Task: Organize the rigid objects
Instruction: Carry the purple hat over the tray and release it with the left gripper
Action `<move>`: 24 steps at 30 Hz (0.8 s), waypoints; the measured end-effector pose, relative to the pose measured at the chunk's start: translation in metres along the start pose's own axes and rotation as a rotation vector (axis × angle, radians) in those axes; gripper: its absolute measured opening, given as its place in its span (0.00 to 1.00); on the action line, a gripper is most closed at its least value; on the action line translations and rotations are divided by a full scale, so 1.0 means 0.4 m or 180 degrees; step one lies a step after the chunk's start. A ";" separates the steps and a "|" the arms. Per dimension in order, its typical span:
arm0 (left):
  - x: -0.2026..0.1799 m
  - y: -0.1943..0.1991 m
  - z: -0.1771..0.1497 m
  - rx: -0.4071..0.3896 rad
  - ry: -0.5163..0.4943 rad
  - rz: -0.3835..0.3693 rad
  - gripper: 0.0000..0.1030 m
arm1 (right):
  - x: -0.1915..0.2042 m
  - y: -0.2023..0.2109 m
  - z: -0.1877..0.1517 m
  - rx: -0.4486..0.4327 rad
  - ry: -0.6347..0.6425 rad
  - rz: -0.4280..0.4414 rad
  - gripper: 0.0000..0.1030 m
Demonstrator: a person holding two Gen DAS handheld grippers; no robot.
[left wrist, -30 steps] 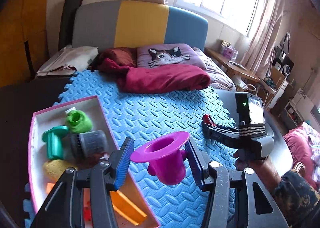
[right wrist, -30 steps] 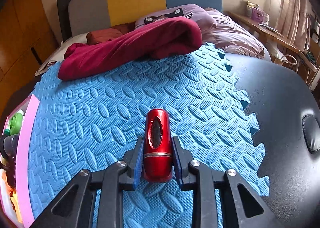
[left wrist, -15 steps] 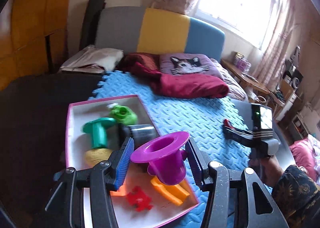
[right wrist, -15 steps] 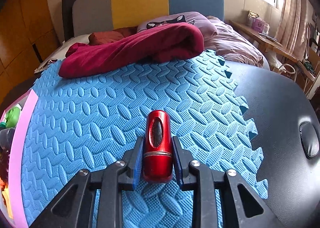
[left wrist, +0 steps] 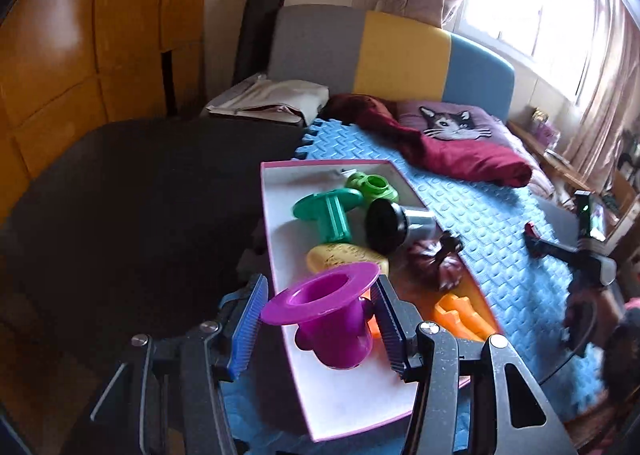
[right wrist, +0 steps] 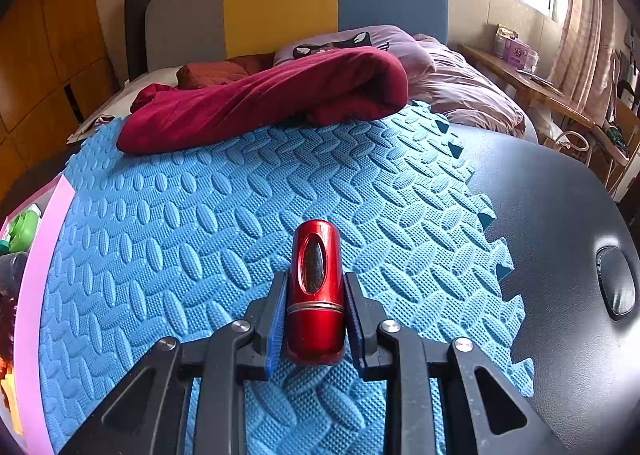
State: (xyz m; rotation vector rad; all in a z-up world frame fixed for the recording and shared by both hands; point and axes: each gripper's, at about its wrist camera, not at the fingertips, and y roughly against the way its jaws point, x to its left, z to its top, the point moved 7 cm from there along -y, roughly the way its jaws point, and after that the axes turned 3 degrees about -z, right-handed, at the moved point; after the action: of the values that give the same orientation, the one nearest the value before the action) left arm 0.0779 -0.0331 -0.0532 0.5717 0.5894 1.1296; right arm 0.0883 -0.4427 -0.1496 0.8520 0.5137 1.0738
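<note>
The left gripper (left wrist: 316, 319) clamps a purple flanged cup (left wrist: 324, 311) above the pink-rimmed tray (left wrist: 280, 255) (its toys show fully only in this view). The right gripper (right wrist: 316, 315) pinches a red cylinder (right wrist: 316, 291) over the blue foam mat (right wrist: 200, 223).

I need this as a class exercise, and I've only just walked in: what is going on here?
A person is sorting toys into a pink-rimmed tray on a blue foam mat. The left tongs hold a purple cup over the near end of the tray, which already holds a green spool, a yellow piece and other pieces. The right tongs grip a red cylinder over the mat, apart from the tray.
</note>
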 end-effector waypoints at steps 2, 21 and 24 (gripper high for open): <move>-0.003 0.002 -0.004 -0.0025 -0.0041 0.0030 0.52 | 0.000 0.000 0.000 0.0000 0.0003 -0.0003 0.26; -0.051 -0.022 -0.041 0.0103 -0.0260 0.0037 0.53 | 0.001 0.002 0.000 -0.0011 0.0011 -0.0010 0.25; -0.047 -0.022 -0.044 0.0111 -0.0259 0.0046 0.52 | 0.001 0.002 0.000 -0.0013 0.0011 -0.0009 0.25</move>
State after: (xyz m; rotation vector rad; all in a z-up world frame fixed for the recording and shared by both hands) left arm 0.0655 -0.0517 -0.0693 0.6499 0.5362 1.1062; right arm 0.0882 -0.4421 -0.1488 0.8458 0.5154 1.0735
